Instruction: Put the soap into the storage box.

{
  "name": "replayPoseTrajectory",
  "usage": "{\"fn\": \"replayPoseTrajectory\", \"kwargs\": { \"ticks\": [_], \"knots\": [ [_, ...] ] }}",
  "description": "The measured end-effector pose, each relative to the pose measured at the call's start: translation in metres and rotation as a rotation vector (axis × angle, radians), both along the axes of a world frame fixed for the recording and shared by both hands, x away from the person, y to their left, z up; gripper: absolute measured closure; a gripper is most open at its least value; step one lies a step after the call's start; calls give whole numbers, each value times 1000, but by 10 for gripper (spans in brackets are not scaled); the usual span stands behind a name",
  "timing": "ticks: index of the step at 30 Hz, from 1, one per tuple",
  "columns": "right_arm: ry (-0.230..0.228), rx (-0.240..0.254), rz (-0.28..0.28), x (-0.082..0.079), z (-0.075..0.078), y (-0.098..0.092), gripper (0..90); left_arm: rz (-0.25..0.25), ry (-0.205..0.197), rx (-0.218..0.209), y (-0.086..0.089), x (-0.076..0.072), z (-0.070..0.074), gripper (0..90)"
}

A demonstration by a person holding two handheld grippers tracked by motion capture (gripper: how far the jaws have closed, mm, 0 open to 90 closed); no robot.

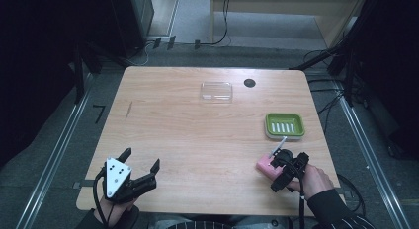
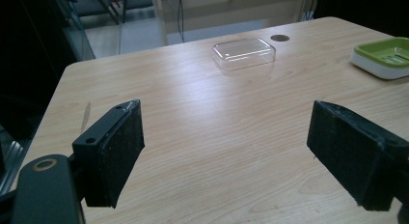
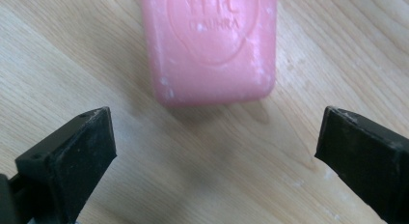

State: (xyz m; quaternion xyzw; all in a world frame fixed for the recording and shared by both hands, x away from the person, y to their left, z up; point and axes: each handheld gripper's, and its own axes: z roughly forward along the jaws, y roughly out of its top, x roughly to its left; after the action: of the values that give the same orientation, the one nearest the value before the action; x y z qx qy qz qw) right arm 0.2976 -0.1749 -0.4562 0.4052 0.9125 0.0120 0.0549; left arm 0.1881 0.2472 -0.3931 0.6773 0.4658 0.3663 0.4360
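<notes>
The right tool point(image 3: 214, 151) hangs spread just short of the pink soap bar point(image 3: 212, 45), which lies flat on the counter point(image 1: 197, 135) near the green soap dish point(image 1: 285, 125), ready to straddle it. The left tool point(image 1: 142, 162), also spread, idles well away from the dish.

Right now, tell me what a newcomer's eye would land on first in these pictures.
The pink rectangular soap bar stands out first, lying flat on the pale wooden table near its front right corner, just ahead of the open right gripper. Behind it sits a bright green slotted soap dish by the right edge. Farther back lies a clear plastic lid, while the open left gripper hovers at the front left.
</notes>
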Motion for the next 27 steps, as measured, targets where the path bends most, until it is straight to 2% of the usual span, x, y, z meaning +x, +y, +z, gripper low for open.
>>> {"fn": "replayPoseTrajectory", "kwargs": {
  "ticks": [27],
  "knots": [
    [2, 3, 48, 25, -4, 23, 4, -3, -2, -1, 0, 0, 0, 134]
  ]
}}
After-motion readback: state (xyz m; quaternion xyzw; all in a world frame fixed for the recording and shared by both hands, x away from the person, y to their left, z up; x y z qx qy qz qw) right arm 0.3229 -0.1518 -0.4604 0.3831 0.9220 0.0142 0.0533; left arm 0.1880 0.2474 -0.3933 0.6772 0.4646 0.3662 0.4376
